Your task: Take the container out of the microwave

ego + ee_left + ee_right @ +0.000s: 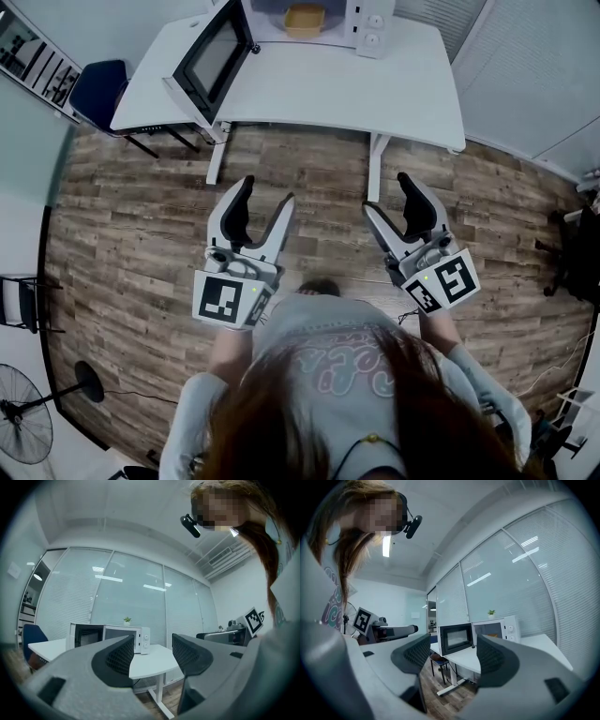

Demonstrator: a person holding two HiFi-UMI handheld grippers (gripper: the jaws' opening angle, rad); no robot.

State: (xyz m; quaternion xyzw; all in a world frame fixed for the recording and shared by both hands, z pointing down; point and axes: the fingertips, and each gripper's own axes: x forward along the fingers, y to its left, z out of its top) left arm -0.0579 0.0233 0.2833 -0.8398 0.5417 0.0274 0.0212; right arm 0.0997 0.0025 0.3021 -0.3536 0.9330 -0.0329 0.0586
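Both pairs of jaws stand wide apart and hold nothing: your left gripper (267,192) and your right gripper (387,193) each show only open air between the ribbed pads (119,656) (table and floor lie far behind them). You hold the two side by side and level, well short of the microwave (367,26), out over the wooden floor (141,234).

Count what is before you: two grippers, one microwave, one container (305,19), one white table (356,94), one small potted plant (491,613), one blue chair (98,89) and one standing fan (23,427).

The container is a small open-topped tub, orange-yellow, roughly square with rounded corners. It sits inside the microwave, in the middle of the cavity, well apart from both grippers. Whether it holds anything you cannot tell (the head view shows only its rim and a flat orange inside).

The microwave is white, with two round knobs (375,20) on the panel right of its cavity. Its door (214,58) stands fully open at the left of the cavity, dark glass toward you. The plant stands on top of the microwave. The table bears the microwave, and the blue chair stands left of the microwave, just past the table's edge. The fan is far from the microwave, down at your left side.
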